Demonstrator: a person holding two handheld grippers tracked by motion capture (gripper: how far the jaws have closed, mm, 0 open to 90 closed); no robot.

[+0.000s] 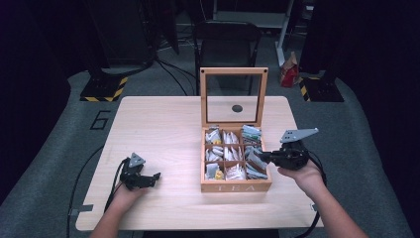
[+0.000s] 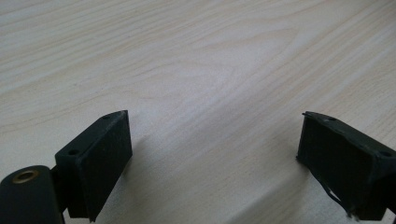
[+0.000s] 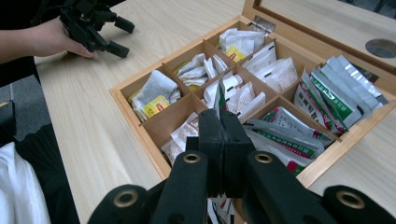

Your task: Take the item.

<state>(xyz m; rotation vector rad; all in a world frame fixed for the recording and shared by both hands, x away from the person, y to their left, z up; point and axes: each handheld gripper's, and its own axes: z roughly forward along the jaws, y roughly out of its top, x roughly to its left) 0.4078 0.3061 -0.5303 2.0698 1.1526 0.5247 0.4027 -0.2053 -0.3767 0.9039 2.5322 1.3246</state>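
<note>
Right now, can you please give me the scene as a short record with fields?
surface: wooden table
container: wooden tea box, nine compartments holding tea bags
lid: open, standing upright
left hand-held gripper: jaws open, over bare table, away from the box
right hand-held gripper: jaws shut on a tea bag above the box

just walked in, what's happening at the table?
A person holds a tool in each hand at a wooden table. An open tea box with its lid standing up holds packets in its compartments. The right tool is over the box with its jaws shut on a tea packet, gripped edge-on. The left tool rests open on bare tabletop to the left of the box, holding nothing.
</note>
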